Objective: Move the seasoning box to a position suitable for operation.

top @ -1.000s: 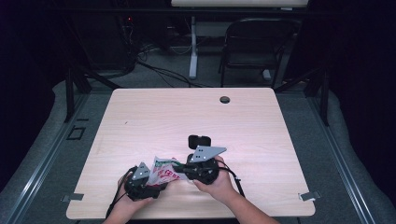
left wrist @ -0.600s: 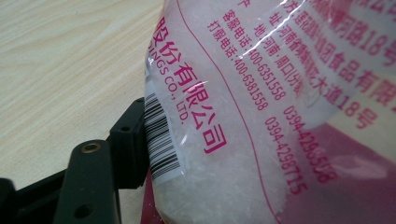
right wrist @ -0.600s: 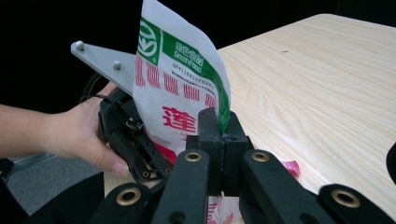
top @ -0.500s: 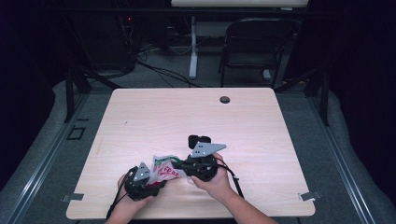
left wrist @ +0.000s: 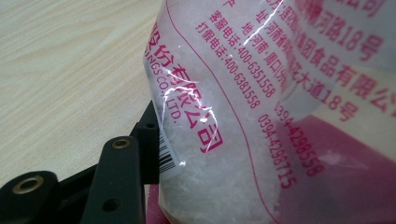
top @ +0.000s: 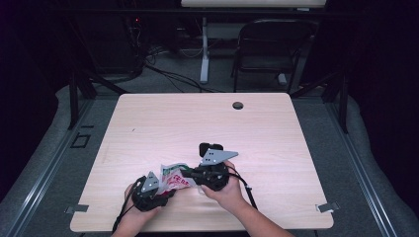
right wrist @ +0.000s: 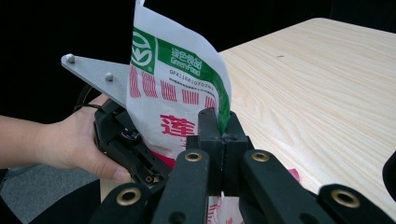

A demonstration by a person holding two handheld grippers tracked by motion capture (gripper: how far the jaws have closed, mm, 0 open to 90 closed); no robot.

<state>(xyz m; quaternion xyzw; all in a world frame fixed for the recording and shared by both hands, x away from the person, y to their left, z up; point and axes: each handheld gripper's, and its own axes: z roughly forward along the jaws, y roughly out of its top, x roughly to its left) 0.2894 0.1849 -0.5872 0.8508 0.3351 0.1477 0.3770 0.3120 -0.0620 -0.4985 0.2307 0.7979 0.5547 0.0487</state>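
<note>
In the left gripper view the plastic bag runs off the top, right and bottom edges, and it covers one jaw of the left tongs, so the pads' contact with the film cannot be made out. In the right gripper view the right tongs hide the strip of bag they pinch, and the bag's lower end is cut by the bottom edge. From the high view, the bag's print is too small to read, and the person's forearms leave at the near edge.
</note>
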